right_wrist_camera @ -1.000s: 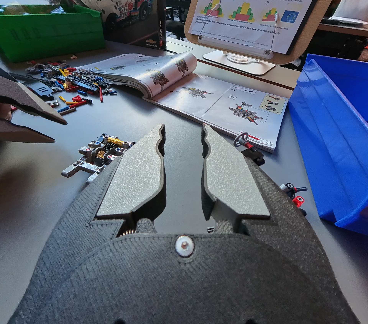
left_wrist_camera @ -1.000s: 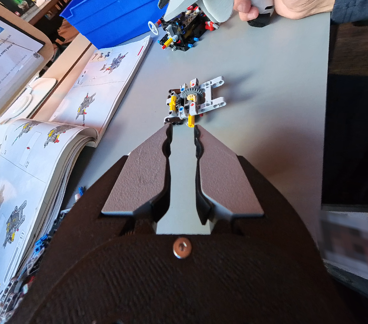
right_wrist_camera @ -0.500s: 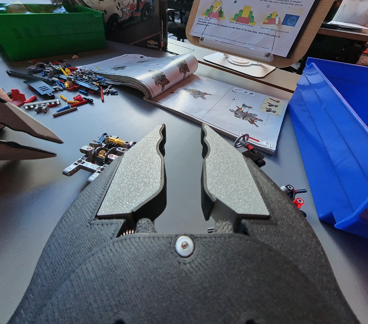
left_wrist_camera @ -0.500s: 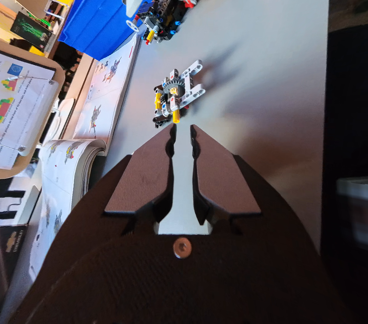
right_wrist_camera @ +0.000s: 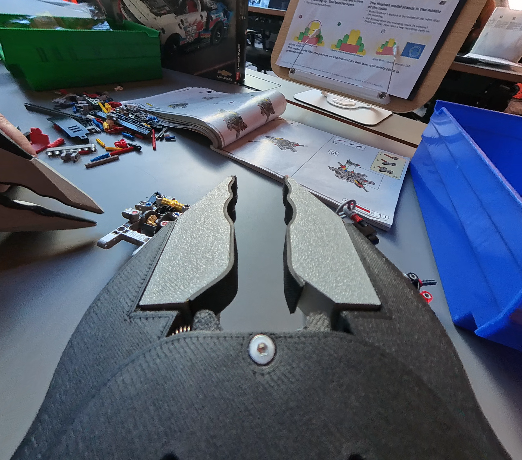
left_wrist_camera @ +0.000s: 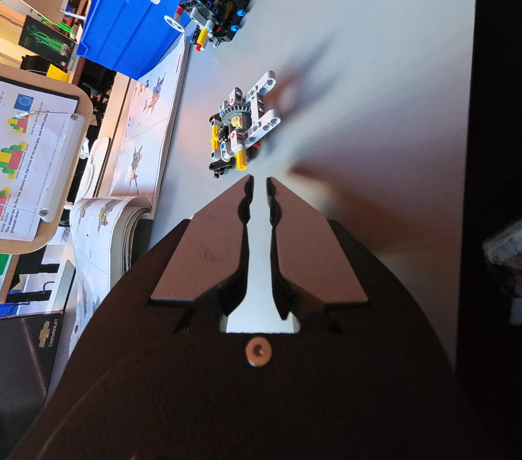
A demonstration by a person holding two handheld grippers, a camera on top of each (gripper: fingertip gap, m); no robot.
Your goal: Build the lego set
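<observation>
The left gripper [left_wrist_camera: 259,178] is held just short of a small grey gear assembly [left_wrist_camera: 243,130] lying on the grey worktop [left_wrist_camera: 367,79]; its brown jaws are nearly together, a narrow strip of worktop showing between the tips, and nothing is pinched. The right gripper [right_wrist_camera: 260,179] is held low over the worktop with its grey jaws spread and bare. The gear assembly lies just to its left [right_wrist_camera: 149,216], and a larger black assembly [left_wrist_camera: 217,5] sits partly beneath it. An open instruction booklet [right_wrist_camera: 282,147] lies beyond the tips, a blue bin [right_wrist_camera: 474,206] stands to the right, and loose small parts [right_wrist_camera: 93,130] are scattered before a green bin [right_wrist_camera: 79,56].
</observation>
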